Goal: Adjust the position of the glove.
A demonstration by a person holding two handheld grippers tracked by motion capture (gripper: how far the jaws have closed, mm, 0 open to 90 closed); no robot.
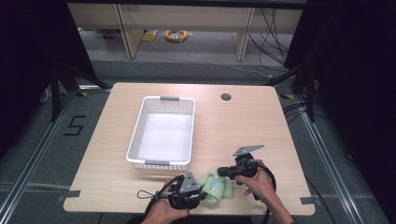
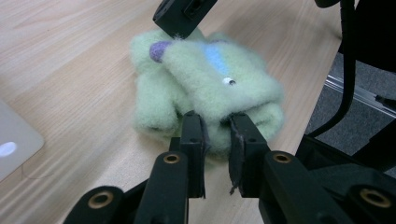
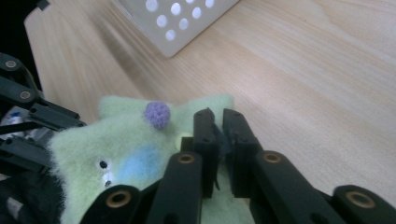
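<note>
A fuzzy pale green plush toy (image 1: 215,185) with a purple pompom, a blue patch and small eyes lies on the wooden table near its front edge. My left gripper (image 1: 203,194) meets it from the left. In the left gripper view the jaws (image 2: 217,122) pinch a fold of the plush toy (image 2: 205,79) at its near edge. My right gripper (image 1: 220,173) reaches it from the right. In the right gripper view its jaws (image 3: 219,117) stand nearly together over the edge of the plush toy (image 3: 130,140), beside the pompom, with a sliver of fabric between them.
A white perforated basket (image 1: 135,135) stands empty at the table's middle, just behind the grippers; its corner (image 3: 182,18) lies close beyond the toy. A round cable hole (image 1: 226,97) is at the back right. The table's front edge is right beside both hands.
</note>
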